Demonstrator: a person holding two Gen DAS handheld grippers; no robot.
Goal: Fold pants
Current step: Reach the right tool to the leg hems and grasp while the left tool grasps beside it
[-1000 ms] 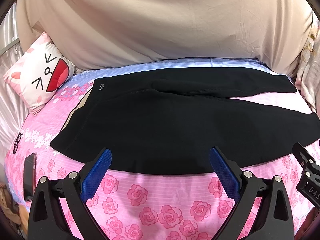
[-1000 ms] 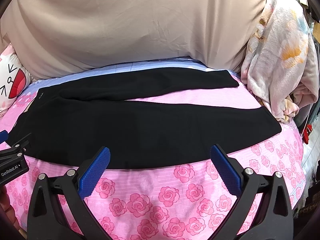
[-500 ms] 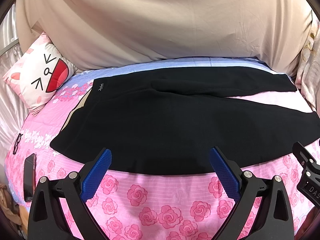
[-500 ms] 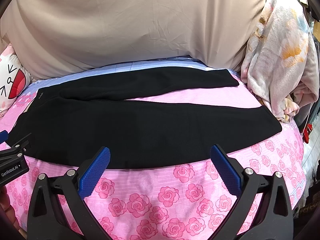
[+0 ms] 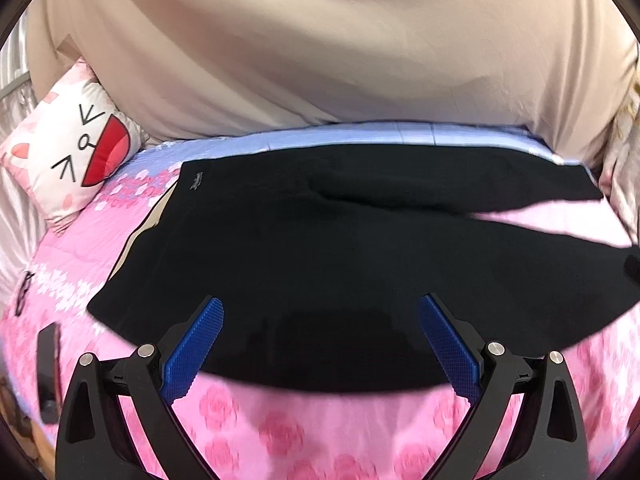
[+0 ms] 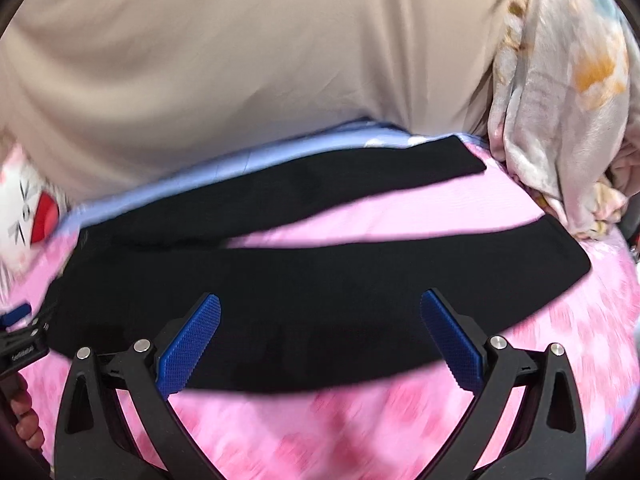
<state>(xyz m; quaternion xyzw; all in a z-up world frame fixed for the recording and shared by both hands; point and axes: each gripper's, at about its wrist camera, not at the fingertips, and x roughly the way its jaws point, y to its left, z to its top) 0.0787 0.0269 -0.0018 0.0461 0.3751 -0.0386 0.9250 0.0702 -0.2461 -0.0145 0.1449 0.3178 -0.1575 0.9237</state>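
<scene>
Nearest the pants [image 5: 320, 264], the left hand-held gripper [image 5: 320, 332] hung wide open and empty over their near edge toward the waistband, and the right hand-held gripper [image 6: 320, 332] likewise toward the cuffs. The pants lay flat on the bed [image 5: 280, 432], legs splayed. A good fold probably meant pinching the near leg's edge at both ends together and carrying it evenly onto the far leg [image 6: 360, 176], just before the beige cover [image 5: 320, 60].

We see the pants [image 5: 320, 264] cut off at right; the rose bedsheet [image 6: 320, 432] is motion-blurred.
</scene>
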